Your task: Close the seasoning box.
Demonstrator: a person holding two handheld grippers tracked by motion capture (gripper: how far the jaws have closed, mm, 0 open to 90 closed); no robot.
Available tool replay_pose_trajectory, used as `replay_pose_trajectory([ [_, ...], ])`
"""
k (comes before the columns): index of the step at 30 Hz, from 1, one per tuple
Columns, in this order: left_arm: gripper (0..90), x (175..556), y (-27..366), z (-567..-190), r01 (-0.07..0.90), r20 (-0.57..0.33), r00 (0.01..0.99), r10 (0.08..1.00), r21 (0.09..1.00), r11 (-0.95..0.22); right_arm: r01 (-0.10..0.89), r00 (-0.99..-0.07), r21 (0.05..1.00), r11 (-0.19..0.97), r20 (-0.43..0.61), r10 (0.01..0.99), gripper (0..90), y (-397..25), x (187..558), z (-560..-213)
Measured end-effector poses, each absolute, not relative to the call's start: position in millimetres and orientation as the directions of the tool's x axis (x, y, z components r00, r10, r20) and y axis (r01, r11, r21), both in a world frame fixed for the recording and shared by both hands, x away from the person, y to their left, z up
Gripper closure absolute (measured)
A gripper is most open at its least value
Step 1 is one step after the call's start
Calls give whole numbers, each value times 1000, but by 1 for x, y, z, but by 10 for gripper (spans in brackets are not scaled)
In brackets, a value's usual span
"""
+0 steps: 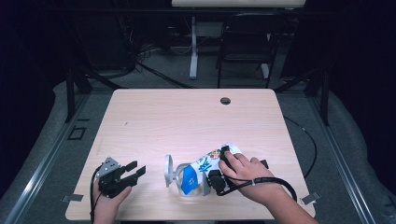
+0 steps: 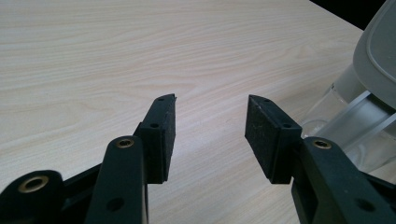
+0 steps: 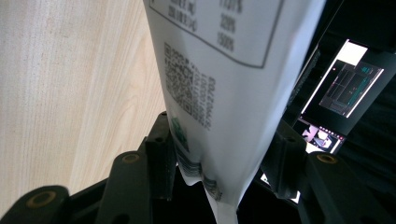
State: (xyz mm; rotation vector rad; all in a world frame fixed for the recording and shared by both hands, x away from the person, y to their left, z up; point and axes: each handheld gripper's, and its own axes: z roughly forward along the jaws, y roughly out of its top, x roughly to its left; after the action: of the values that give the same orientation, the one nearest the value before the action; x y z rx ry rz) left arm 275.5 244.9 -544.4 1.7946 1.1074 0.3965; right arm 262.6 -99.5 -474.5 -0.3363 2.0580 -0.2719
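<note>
A: What is seen at the clear pitcher (image 1: pixel 187 184)?

B: A printed white carton (image 1: pixel 212 161) is held tilted over it, its blue-marked end lowered at the pitcher's mouth. The pitcher's grey lid (image 1: pixel 168 171) is stood open on the side away from the carton.

A: How is the carton held?

B: It is pinched between the jaws of the right gripper (image 3: pixel 219 158), whose pads are pressed on both faces near its bottom edge. In the high view, the right gripper (image 1: pixel 219 179) is seen just beside the pitcher, wrapped by the right hand (image 1: pixel 245 170).

A: And the other tool?

B: The left gripper (image 1: pixel 133 170) is held apart from the pitcher, across bare table (image 1: pixel 187 116) from its lid. In its own view, the left gripper (image 2: pixel 210 135) is seen spread with nothing between its jaws, and the lid (image 2: pixel 378 51) is seen at the edge.
</note>
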Motion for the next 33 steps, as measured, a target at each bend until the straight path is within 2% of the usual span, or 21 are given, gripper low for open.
replay_pose_trajectory([
  [15, 535, 274, 244, -544, 507, -195, 536, 821, 852, -128, -112, -458, -361, 926, -808, -371, 525, -98, 261, -472],
  [33, 535, 275, 245, -543, 513, -194, 538, 821, 848, -135, -126, -463, -345, 930, -809, -363, 526, -99, 262, -473],
])
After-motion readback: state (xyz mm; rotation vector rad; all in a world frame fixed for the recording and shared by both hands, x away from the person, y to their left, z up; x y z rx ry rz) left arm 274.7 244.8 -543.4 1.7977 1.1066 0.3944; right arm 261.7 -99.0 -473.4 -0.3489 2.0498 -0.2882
